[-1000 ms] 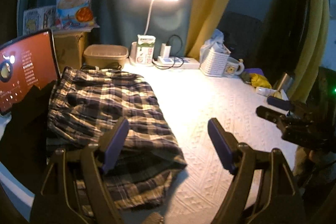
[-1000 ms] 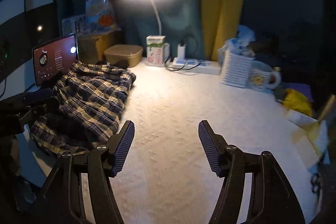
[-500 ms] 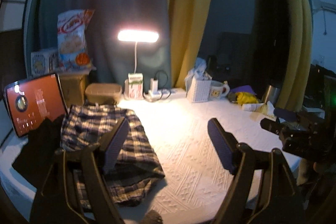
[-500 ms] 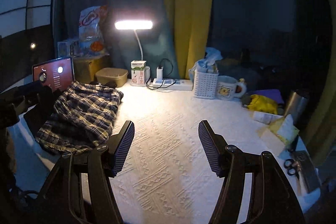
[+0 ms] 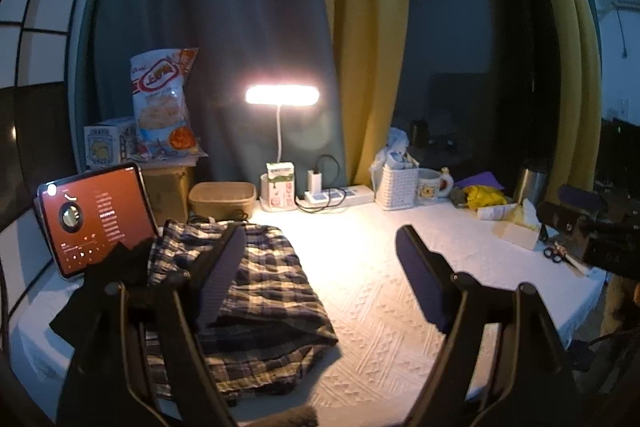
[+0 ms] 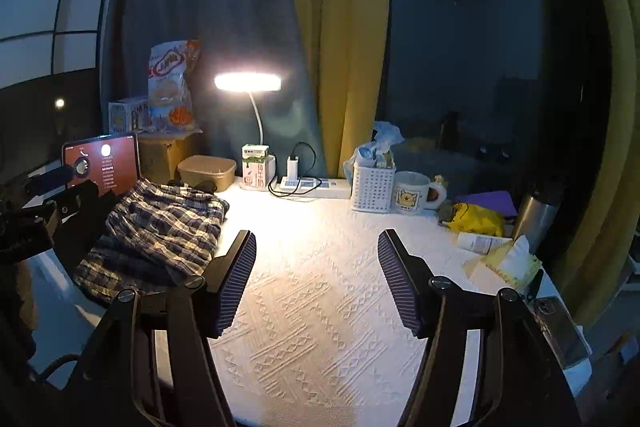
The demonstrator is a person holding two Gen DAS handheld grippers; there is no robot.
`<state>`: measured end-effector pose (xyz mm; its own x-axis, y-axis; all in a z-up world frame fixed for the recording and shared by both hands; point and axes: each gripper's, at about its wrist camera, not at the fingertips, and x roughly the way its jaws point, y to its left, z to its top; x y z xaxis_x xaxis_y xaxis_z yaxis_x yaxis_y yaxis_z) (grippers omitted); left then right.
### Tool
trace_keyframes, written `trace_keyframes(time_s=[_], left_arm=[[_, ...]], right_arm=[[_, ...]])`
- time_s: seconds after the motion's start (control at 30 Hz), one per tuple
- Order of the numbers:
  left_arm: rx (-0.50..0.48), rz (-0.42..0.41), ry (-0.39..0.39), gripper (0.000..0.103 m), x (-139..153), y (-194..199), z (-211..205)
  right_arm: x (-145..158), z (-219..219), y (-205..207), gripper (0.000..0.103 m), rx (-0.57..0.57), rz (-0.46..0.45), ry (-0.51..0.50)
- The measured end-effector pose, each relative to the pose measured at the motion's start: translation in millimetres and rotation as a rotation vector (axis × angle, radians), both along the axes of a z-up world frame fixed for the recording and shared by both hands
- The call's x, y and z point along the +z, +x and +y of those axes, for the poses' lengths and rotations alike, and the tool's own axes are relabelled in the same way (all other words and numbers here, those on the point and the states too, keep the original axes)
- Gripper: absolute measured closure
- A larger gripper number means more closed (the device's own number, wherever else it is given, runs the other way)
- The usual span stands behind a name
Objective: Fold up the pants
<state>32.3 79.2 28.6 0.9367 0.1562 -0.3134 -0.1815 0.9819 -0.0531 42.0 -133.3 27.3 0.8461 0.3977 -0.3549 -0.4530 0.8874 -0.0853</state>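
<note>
Both grippers have pulled back and up since a second ago, so more of the room shows now. Going left to right: a tablet (image 5: 96, 219) with a red screen leans at the far left, and a black cloth (image 5: 106, 287) lies in front of it. The plaid pants (image 5: 256, 291) lie folded in a pile on the left side of the white table (image 5: 380, 299) (nothing holds them). The left gripper (image 5: 320, 275) hangs above the table with its fingers wide apart and empty; its left finger covers part of the pants. Behind are a tan box (image 5: 222, 197), a lit lamp (image 5: 282, 95), a white basket (image 6: 373, 189), a mug (image 6: 414, 193) and a yellow bag (image 6: 476, 219). The right gripper (image 6: 316, 275) also has its fingers spread wide over bare table, holding nothing.
</note>
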Motion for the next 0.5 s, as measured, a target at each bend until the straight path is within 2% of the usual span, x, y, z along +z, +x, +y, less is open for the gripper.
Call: trace_keyframes(time_s=[0.13,0.33,0.5], left_arm=[[0.024,-0.013,-0.013,0.024,-1.1,-3.0,3.3],[0.041,-0.025,0.021,0.024,0.7,-5.8,-0.6],[0.051,-0.02,0.003,0.023,-0.7,-6.7,3.0]], right_arm=[[-0.9,1.3,-0.4,0.036,-0.001,0.001,-0.008],[-0.8,5.0,-0.2,0.036,0.004,0.004,-0.014],[-0.6,9.1,-2.1,0.036,0.009,0.004,-0.019]])
